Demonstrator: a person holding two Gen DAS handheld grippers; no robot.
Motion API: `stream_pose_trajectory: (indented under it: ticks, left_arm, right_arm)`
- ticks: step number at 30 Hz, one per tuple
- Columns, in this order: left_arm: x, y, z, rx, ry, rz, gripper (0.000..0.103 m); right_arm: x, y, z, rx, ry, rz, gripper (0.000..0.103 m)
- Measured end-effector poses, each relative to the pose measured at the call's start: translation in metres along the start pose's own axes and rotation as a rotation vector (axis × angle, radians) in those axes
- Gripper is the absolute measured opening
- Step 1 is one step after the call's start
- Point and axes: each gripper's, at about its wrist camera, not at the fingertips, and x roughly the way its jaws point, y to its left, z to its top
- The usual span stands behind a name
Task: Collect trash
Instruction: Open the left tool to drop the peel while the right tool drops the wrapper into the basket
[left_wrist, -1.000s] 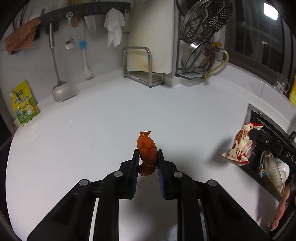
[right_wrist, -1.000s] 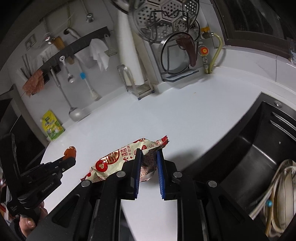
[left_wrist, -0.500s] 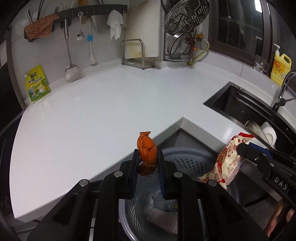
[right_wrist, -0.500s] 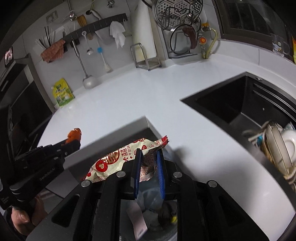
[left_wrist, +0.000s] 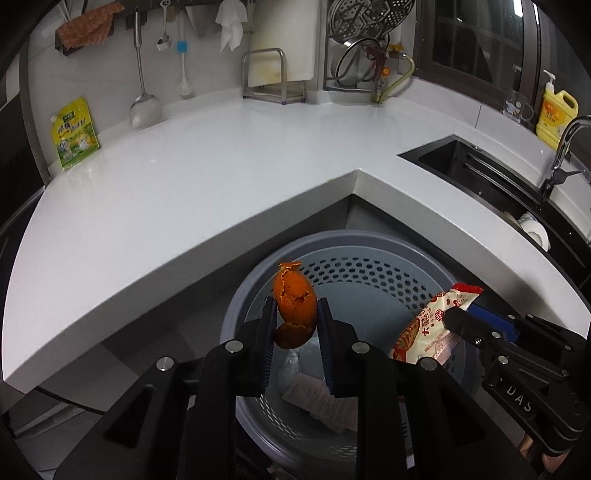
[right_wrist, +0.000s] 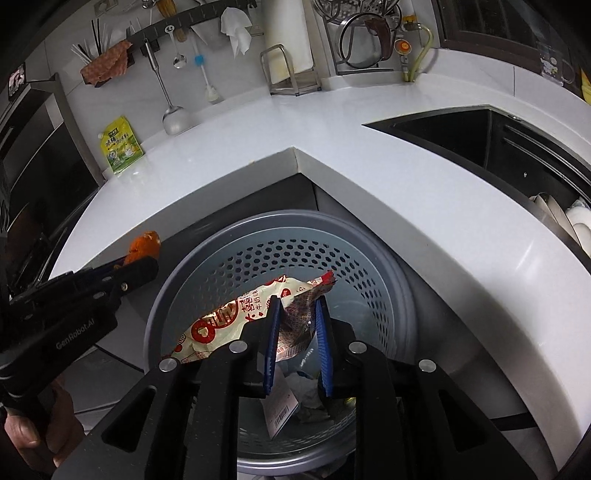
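Observation:
My left gripper (left_wrist: 295, 325) is shut on an orange peel (left_wrist: 294, 301) and holds it above the grey perforated trash bin (left_wrist: 369, 273). My right gripper (right_wrist: 297, 321) is shut on a red-and-white snack wrapper (right_wrist: 236, 314), held over the same bin (right_wrist: 332, 258). The wrapper also shows in the left wrist view (left_wrist: 424, 325), and the peel in the right wrist view (right_wrist: 142, 249). Paper scraps (left_wrist: 317, 400) lie in the bin.
The bin stands on the floor under the inner corner of the white L-shaped counter (left_wrist: 221, 166). A black sink (right_wrist: 480, 140) with dishes is to the right. A green pouch (left_wrist: 75, 133), hanging utensils and a dish rack (left_wrist: 354, 55) line the back wall.
Both grippers have drawn back from the counter and lowered over the bin, each still holding its piece of trash. The bin now fills the lower middle of both views.

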Motion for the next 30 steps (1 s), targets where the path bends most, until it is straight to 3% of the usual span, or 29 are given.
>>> stream_pose_trajectory:
  ticks: [1, 3, 5, 6, 30]
  left_arm:
    - [-0.001, 0.001, -0.001, -0.004, 0.000, -0.001, 0.024]
    - [-0.003, 0.002, -0.003, -0.006, -0.003, 0.003, 0.031]
    - [-0.006, 0.003, -0.005, -0.011, -0.017, 0.012, 0.055]
    - [-0.007, 0.004, -0.005, -0.013, -0.025, 0.016, 0.059]
    - [-0.023, 0.012, -0.002, -0.039, -0.059, 0.057, 0.089]
  right_arm:
    - [-0.001, 0.000, -0.001, 0.001, -0.003, 0.000, 0.020]
    - [-0.002, -0.001, -0.001, 0.002, -0.008, -0.005, 0.035]
    - [-0.006, -0.002, -0.001, 0.012, -0.028, -0.010, 0.047]
    - [-0.007, -0.003, -0.001, 0.015, -0.034, -0.008, 0.048]
    - [-0.011, -0.001, -0.004, 0.035, -0.048, 0.006, 0.063]
